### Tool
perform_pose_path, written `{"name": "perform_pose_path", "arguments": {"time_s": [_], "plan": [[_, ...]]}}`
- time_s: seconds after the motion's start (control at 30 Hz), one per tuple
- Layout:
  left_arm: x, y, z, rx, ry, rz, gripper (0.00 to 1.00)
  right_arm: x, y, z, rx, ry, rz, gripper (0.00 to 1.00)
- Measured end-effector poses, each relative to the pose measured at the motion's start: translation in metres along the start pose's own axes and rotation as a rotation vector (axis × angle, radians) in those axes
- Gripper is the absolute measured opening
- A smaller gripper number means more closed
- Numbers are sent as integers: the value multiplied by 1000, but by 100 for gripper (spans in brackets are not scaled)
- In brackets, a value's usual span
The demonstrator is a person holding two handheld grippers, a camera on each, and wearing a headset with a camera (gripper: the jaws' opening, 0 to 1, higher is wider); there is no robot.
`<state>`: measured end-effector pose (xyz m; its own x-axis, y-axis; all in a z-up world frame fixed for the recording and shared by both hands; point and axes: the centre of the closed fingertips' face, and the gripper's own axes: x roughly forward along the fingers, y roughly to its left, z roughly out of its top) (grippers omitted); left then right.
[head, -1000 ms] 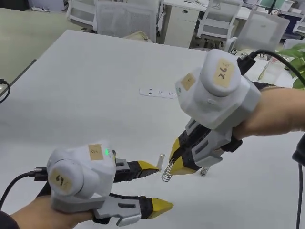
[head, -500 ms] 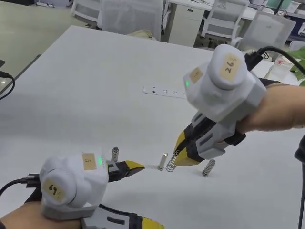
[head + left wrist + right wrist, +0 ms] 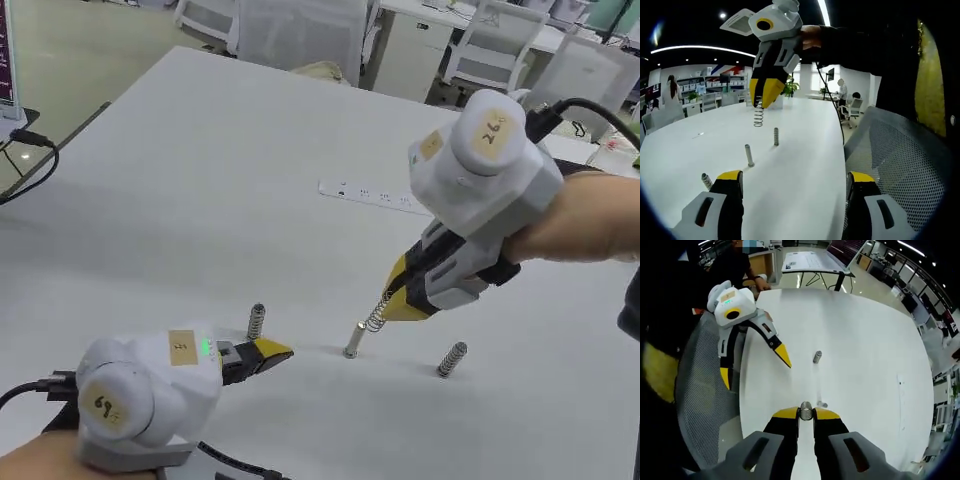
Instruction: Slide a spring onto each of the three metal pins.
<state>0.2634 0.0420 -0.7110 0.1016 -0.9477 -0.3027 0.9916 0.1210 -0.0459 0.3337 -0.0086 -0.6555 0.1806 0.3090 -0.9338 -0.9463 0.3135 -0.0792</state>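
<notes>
The third spring (image 3: 377, 312) was pinched by its upper coils between the pressed-in jaws of the right gripper (image 3: 402, 304). It was hung at a slant above the table (image 3: 200, 180), with its lower end just beside the top of the bare middle pin (image 3: 352, 341). Whether coil and pin touched could not be told. The left pin (image 3: 256, 321) and the right pin (image 3: 452, 359) were each already sleeved with a spring, so the last of the three fittings was judged to be in hand. The jaws of the left gripper (image 3: 795, 176) were spread wide with nothing between them. It was held low over the table, near the left pin but apart from it.

For this step to be done well, the third spring would first need to be brought upright, so that its axis lay along that of the pin. In the right gripper view the pin's top (image 3: 822, 404) was seen just to one side of the spring's bore (image 3: 806, 411), so a small sideways correction was judged to be needed before any descent. The lowering should then be made slowly and straight down. A light coil pushed against the pin's edge could be expected to buckle or spring out of the jaws. Whether the pin was fixed to the table could not be told, so sideways pressure on it was best avoided. Release was judged safe only once several coils were around the pin.
</notes>
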Motion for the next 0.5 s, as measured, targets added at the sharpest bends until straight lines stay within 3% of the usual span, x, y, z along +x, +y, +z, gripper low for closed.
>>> {"name": "perform_pose_path", "arguments": {"time_s": [0.23, 0.5], "plan": [[-5, 4, -1, -18, -22, 21, 86, 10, -16, -2, 11, 24, -28, 8], [-6, 4, -1, -31, -32, 23, 86, 22, -25, -6, 38, 42, -16, 8]]}}
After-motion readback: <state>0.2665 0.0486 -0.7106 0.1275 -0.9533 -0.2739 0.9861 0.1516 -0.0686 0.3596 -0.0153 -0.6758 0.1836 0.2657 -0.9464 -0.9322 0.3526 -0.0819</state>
